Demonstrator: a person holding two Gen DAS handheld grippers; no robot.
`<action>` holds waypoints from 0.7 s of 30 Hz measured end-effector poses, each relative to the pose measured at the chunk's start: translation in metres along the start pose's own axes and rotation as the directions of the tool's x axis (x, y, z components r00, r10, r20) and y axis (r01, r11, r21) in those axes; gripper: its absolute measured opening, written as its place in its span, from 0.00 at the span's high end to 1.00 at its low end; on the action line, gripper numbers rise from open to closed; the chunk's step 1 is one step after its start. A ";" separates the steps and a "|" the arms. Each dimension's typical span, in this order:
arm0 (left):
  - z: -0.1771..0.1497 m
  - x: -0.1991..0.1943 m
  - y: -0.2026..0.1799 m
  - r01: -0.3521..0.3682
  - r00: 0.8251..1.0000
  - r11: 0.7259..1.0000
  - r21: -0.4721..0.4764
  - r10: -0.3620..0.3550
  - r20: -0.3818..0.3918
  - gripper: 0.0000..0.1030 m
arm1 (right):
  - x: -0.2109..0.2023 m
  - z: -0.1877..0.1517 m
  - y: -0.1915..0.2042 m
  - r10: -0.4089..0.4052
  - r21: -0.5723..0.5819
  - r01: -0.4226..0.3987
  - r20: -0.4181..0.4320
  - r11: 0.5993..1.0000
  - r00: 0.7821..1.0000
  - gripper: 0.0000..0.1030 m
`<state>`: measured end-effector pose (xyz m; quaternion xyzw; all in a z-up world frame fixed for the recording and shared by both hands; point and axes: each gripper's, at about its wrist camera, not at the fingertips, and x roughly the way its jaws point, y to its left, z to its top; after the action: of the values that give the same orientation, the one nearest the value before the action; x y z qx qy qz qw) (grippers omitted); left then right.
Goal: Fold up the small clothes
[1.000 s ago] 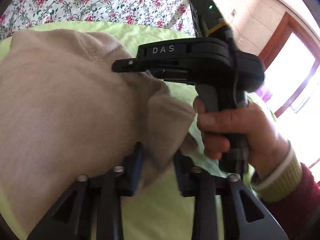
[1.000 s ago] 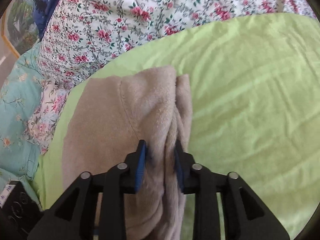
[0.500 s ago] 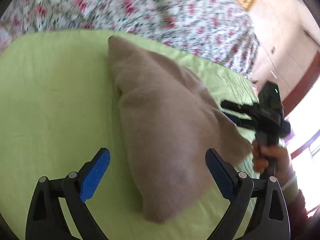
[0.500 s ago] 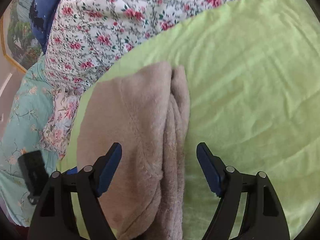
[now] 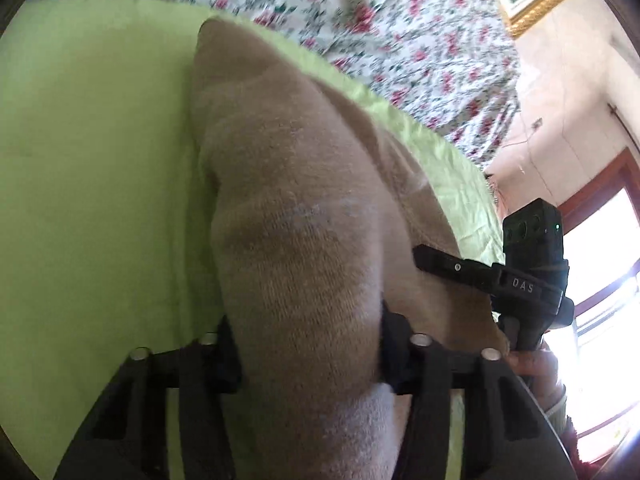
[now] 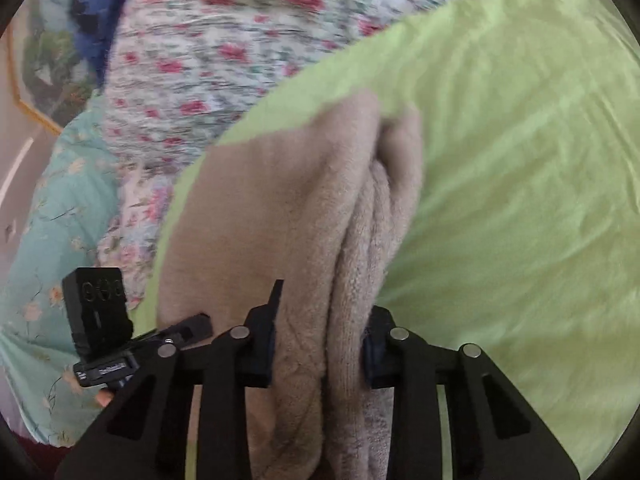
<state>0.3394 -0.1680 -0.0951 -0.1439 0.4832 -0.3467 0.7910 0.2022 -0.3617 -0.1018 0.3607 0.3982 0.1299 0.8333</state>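
A beige fleece garment (image 5: 304, 208) lies folded on a lime green sheet (image 5: 92, 168). My left gripper (image 5: 310, 354) is shut on a thick fold of its near end. In the right wrist view the same garment (image 6: 288, 208) shows its stacked layers, and my right gripper (image 6: 318, 350) is shut on the folded edge. The right gripper also shows in the left wrist view (image 5: 440, 260) at the garment's right side. The left gripper's body shows in the right wrist view (image 6: 100, 316) at the lower left. The cloth hides the pads of both grippers.
A floral quilt (image 5: 400, 28) lies beyond the green sheet, also in the right wrist view (image 6: 224, 40). A teal floral cover (image 6: 44, 248) is at the left. A window with a red-brown frame (image 5: 600, 208) and a picture frame (image 5: 532, 4) are at the right.
Half a second ago both grippers were open above the garment. Both have moved forward onto its near end and closed on the folded cloth.
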 end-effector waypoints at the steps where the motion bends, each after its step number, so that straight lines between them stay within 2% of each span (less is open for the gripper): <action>1: -0.002 -0.008 -0.001 -0.001 1.000 1.000 0.006 0.001 0.004 0.55 | -0.002 -0.007 0.014 0.016 -0.024 -0.016 0.002 1.000 1.000 0.69; 6: -0.024 -0.076 0.000 -0.022 0.999 0.999 0.049 0.020 0.049 0.56 | 0.010 -0.040 0.065 0.107 -0.070 -0.108 -0.015 0.992 0.994 0.69; 12: -0.064 -0.153 0.033 -0.087 0.994 0.995 0.045 0.084 0.067 0.56 | 0.047 -0.079 0.109 0.162 -0.089 -0.168 -0.074 0.982 0.984 0.69; 16: -0.088 -0.174 0.062 -0.111 0.992 0.994 0.010 0.110 0.060 0.55 | 0.073 -0.099 0.116 0.127 -0.090 -0.138 -0.123 0.986 0.984 0.68; 19: -0.108 -0.168 0.089 -0.123 0.992 0.992 -0.042 0.124 0.014 0.48 | 0.080 -0.105 0.108 0.102 -0.081 -0.113 -0.130 0.990 0.986 0.61; 21: -0.116 -0.165 0.099 -0.101 0.994 0.992 -0.075 0.103 0.026 0.44 | 0.076 -0.104 0.107 0.090 -0.074 -0.100 -0.136 0.992 0.987 0.56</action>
<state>0.2317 0.0291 -0.0977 -0.1535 0.4903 -0.2856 0.8090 0.1803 -0.1960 -0.1144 0.3360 0.4293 0.2092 0.8119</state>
